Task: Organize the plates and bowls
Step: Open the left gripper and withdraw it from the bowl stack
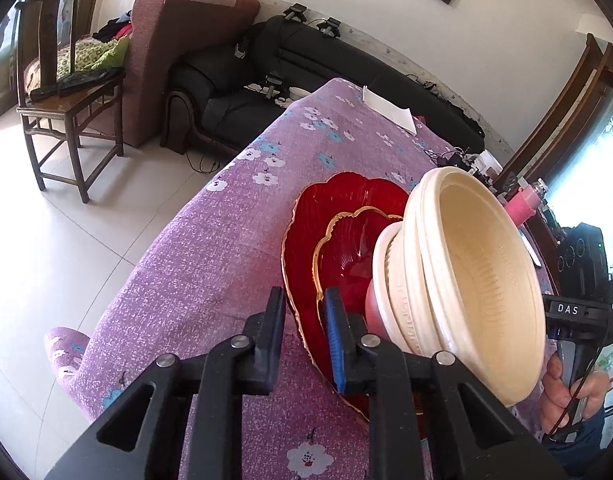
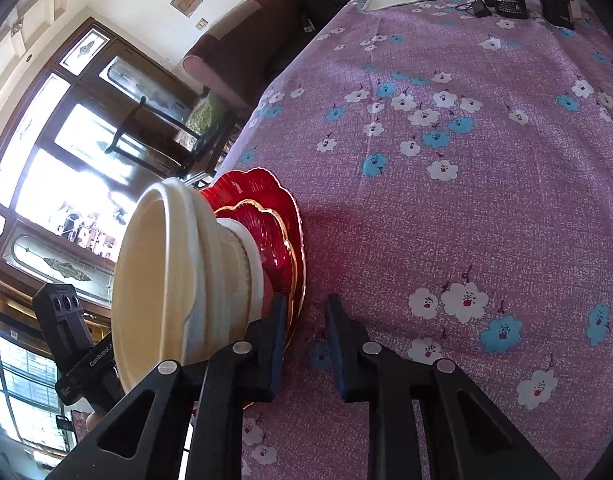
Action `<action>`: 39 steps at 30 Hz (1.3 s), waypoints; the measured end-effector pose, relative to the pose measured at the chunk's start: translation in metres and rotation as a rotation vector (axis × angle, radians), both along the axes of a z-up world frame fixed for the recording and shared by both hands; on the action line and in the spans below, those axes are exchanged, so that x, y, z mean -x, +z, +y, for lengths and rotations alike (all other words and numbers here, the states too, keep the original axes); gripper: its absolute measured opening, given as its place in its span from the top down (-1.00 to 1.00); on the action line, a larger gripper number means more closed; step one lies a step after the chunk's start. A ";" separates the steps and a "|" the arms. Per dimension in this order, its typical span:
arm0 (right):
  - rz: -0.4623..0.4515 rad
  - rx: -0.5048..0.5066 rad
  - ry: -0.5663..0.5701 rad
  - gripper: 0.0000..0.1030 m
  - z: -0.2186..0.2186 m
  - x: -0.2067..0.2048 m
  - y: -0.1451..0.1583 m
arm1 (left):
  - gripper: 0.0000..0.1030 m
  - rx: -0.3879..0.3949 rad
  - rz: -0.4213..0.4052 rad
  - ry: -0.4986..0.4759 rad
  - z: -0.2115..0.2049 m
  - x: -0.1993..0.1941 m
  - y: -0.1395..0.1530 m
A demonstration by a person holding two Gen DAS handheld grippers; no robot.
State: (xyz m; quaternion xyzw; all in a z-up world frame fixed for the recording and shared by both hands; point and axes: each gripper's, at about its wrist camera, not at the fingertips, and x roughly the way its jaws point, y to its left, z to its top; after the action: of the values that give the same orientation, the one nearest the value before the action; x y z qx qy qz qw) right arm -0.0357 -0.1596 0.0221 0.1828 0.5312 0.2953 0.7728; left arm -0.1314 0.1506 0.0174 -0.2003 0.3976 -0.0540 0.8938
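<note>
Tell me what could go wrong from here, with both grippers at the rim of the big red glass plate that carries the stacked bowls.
1. The cream plastic bowls stand tall on the small red glass plate; an uneven lift could topple them.
2. The left gripper and right gripper reach only the thin edge of the large gold-rimmed red glass plate; it may slip out and break.
</note>
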 end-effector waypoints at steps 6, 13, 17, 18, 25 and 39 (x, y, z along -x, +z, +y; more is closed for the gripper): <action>0.005 -0.036 0.005 0.71 0.003 0.002 -0.006 | 0.62 -0.012 -0.006 -0.011 -0.004 -0.002 0.002; -0.021 -0.026 -0.049 0.70 -0.031 0.014 0.004 | 0.66 -0.038 -0.023 -0.078 -0.045 -0.014 0.013; -0.041 -0.015 -0.112 0.71 -0.075 0.025 0.012 | 0.66 -0.048 -0.024 -0.154 -0.094 -0.029 0.018; -0.041 -0.014 -0.140 0.71 -0.090 0.029 0.013 | 0.66 -0.050 -0.022 -0.173 -0.107 -0.032 0.017; -0.049 0.007 -0.334 0.71 -0.197 0.051 0.016 | 0.64 -0.075 0.015 -0.330 -0.217 -0.060 0.010; -0.034 -0.042 -0.513 0.67 -0.279 0.063 0.001 | 0.20 -0.119 0.015 -0.365 -0.281 -0.087 0.002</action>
State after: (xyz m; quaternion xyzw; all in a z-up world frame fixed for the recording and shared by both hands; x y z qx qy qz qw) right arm -0.0984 -0.4387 0.0229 0.3225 0.4481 0.1036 0.8273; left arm -0.0447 -0.1302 0.0191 -0.0719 0.4367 -0.1902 0.8763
